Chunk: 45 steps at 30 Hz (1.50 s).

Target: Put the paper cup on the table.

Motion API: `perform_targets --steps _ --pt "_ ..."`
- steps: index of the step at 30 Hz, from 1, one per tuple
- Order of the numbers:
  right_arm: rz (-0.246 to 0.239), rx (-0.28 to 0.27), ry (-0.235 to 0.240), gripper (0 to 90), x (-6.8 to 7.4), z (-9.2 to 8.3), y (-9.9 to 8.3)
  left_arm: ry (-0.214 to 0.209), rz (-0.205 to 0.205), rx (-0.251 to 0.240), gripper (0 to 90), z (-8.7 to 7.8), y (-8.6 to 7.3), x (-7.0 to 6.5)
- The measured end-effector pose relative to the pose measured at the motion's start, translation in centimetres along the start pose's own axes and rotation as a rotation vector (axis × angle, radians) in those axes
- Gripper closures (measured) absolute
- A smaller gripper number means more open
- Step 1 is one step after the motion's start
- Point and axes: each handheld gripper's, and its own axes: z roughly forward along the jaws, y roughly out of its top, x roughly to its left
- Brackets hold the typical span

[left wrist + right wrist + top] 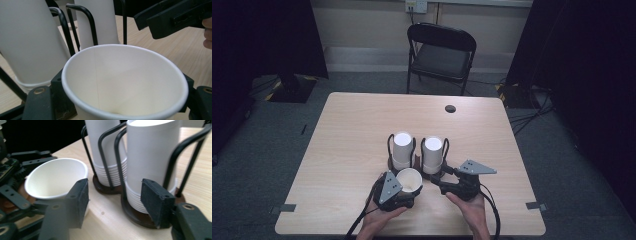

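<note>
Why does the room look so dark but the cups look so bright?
High view: light falls on the table, the edges stay black, and the cup stacks glare white. Left gripper view: the paper cup looks soft. Right gripper view: the near jaws blur.

One overhead camera, two close jaw-mounted cameras.
The high view looks forward and down over the pale wooden table. Both gripper views sit low and close, sharing the open white paper cup and two wire-framed stacks of white cups.
</note>
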Motion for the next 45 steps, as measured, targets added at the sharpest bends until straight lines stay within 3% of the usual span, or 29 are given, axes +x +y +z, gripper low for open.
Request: perform_targets --steps 7,14,18,22,26,32,37,45 --pt "0.025 -0.077 -0.104 29.5 -0.8 -1.2 -1.3 0.015 -0.021 -0.013 25.1 -0.8 0.0 0.7" --pt "0.033 -0.142 -0.181 23.8 -1.6 -2.6 -2.7 0.004 -0.1 -0.067 24.5 -2.0 0.2 2.5" --pt "0.038 -0.146 -0.25 24.0 -2.0 -2.9 -3.4 0.032 -0.121 -0.069 24.6 -2.8 0.0 3.3" --pt "0.038 -0.163 -0.268 26.0 -2.2 -3.1 -4.0 0.06 -0.151 -0.085 24.5 -3.4 0.0 4.2" --pt "0.007 -0.14 -0.281 26.7 -2.4 -3.2 -4.6 0.1 -0.148 -0.093 24.3 -4.1 0.1 5.2" --pt "-0.014 -0.121 -0.393 26.5 -2.4 -3.2 -5.4 0.151 -0.151 -0.111 24.3 -4.4 0.2 6.1" --pt "-0.016 -0.179 -0.422 26.6 -2.7 -3.5 -6.6 0.193 -0.169 -0.113 24.3 -4.4 0.5 7.3" --pt "-0.037 -0.189 -0.423 19.7 -2.6 -3.5 -6.6 0.242 -0.191 -0.117 24.2 -4.4 1.2 9.3"
